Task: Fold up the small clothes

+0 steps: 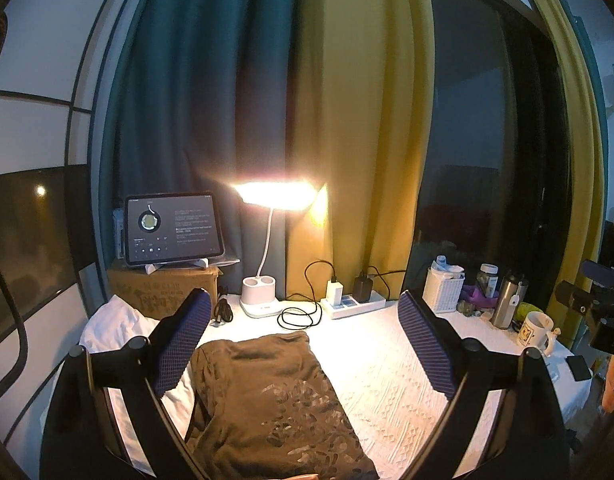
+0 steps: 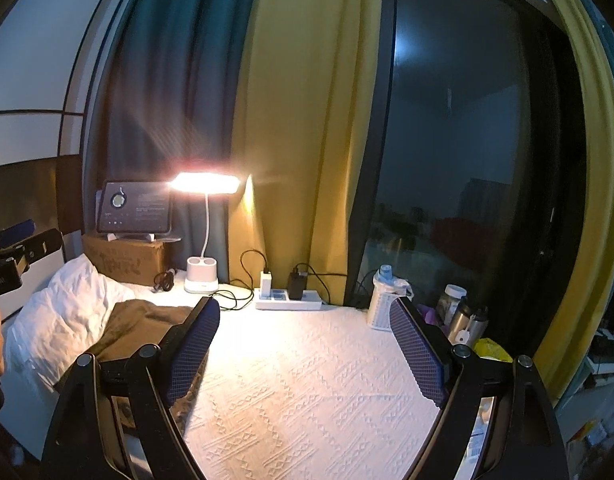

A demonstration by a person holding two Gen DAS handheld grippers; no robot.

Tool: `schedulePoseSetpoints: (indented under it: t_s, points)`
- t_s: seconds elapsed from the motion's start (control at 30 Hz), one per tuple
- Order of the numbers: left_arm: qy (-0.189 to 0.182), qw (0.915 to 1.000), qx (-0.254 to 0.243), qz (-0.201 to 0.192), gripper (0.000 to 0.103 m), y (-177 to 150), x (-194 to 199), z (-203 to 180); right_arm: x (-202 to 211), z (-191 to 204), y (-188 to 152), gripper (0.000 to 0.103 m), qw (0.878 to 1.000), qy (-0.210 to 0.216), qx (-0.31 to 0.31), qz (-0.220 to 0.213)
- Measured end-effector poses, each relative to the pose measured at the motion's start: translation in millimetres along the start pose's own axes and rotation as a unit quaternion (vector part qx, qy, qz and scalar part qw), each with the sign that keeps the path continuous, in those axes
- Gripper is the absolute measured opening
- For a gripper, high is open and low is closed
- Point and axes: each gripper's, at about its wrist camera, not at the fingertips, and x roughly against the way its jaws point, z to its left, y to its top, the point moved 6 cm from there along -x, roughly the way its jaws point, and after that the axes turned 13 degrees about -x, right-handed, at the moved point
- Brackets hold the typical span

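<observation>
My left claw [image 1: 303, 344] hangs released, pads wide apart, nothing pinched. The brown garment [image 1: 267, 400] lies folded flat on the white quilted counter [image 1: 387, 384] under and between those pads, its far edge toward the lamp [image 1: 273, 194]. A pale print shows on its top face. I see white cloth [image 1: 111, 324] bunched at its left side.

My right claw [image 2: 305, 344] is also released, pads spread over bare counter [image 2: 307, 380], gripping nothing. From this side the garment [image 2: 143, 320] sits left of the left pad, against the white cloth [image 2: 67, 308].

At the back: lamp lit, tablet [image 1: 173, 228] on a cardboard box [image 1: 163, 292], power strip [image 1: 353, 304] with chargers plugged in. Far right corner holds a white basket [image 1: 443, 290], steel bottle [image 1: 505, 300] and mug [image 1: 537, 330]. Teal and yellow curtains [image 1: 367, 120] hang behind.
</observation>
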Motion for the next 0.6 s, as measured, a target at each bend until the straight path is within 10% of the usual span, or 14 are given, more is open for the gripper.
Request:
schedulePoseSetpoints:
  t_s: [0.6]
  points:
    - [-0.001,0.9999,0.002,0.013,0.094,-8.9,-10.0,3.3,-13.6,1.4,-8.6,0.088,1.000,0.000,0.004,0.015]
